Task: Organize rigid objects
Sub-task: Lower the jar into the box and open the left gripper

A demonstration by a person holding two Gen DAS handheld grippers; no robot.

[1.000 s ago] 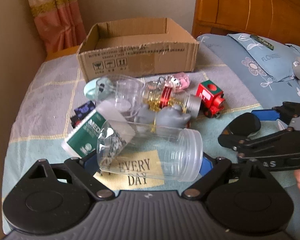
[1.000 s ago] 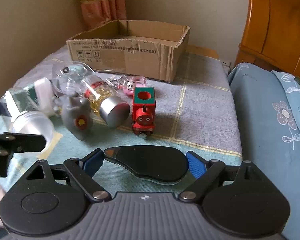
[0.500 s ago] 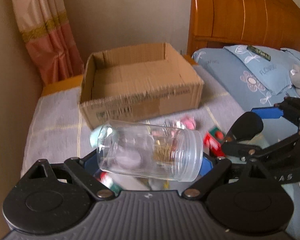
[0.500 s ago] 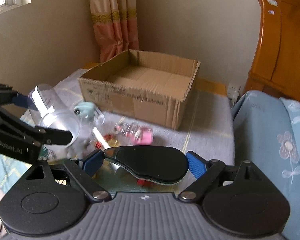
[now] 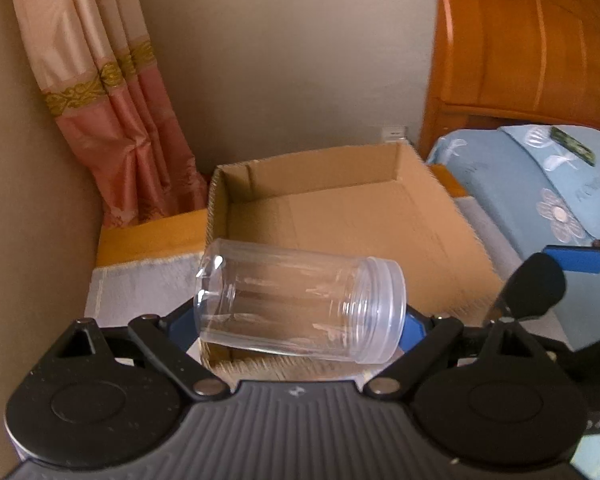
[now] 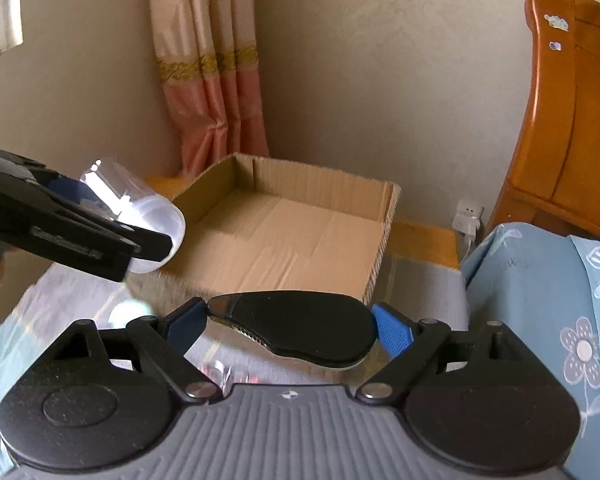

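Moved since a second ago: both grippers came up off the cluttered bedspread and swung toward the cardboard box [image 5: 340, 216], so the toys and bottles have dropped out of both views and the box interior now fills the middle.
Left gripper [image 5: 300, 320]: jaws spread wide but clamped end to end on the clear plastic jar [image 5: 300, 300], which lies sideways between the blue pads, threaded mouth toward the right.
Right gripper [image 6: 292, 332]: also wide, pinching a flat black oval thing [image 6: 296, 328] lengthwise between its pads. Looks like a glasses case or a computer mouse, honestly can't tell from this angle.
Where the jar is: in the air over the near edge of the box, about at the near left corner as the right wrist view shows it.
Where the black thing is: just short of the near wall of the box, not over the opening yet.
Box: empty, flaps gone, sitting at the far end of the bed by the curtain [image 6: 208, 80].
Step in hand: I'd say carrying both items over for a drop.
What could go wrong: the jar is smooth, round and only held by its ends, so a small twist could let it squirt out and land outside the box. Letting go this early would bounce it off the near wall. Both grippers heading for the same opening could also bump each other.
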